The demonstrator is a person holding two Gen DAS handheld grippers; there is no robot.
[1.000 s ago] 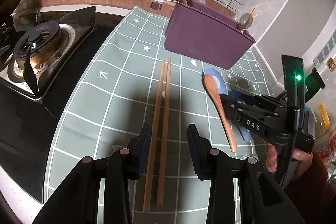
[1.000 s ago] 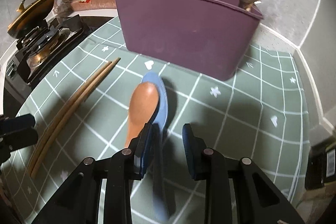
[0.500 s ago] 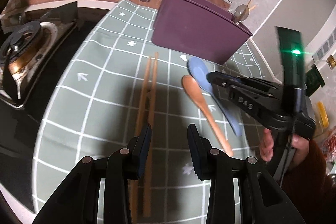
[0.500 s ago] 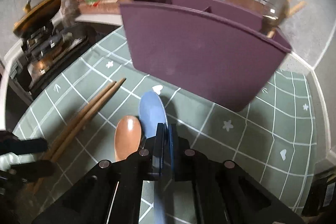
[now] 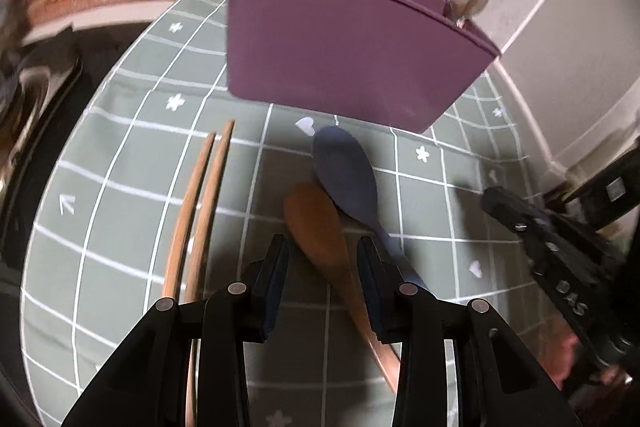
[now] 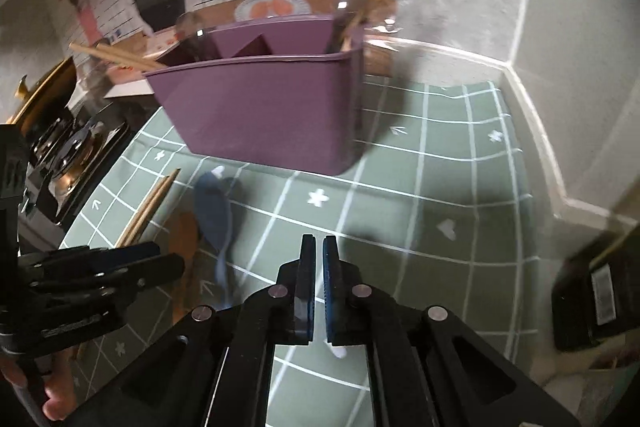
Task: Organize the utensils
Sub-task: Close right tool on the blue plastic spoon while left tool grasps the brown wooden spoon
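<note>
- I am holding my left gripper [image 5: 322, 259] open, its jaws straddling the wooden spoon [image 5: 316, 227] lying on the green mat [image 5: 120, 187].
- My right gripper [image 6: 316, 267] is sitting closed on nothing.
- The blue spoon [image 5: 348, 175] is lying against the wooden one, just before the purple caddy [image 5: 340, 43].
- The chopsticks [image 5: 200, 203] are resting to the left, on the mat.
</note>
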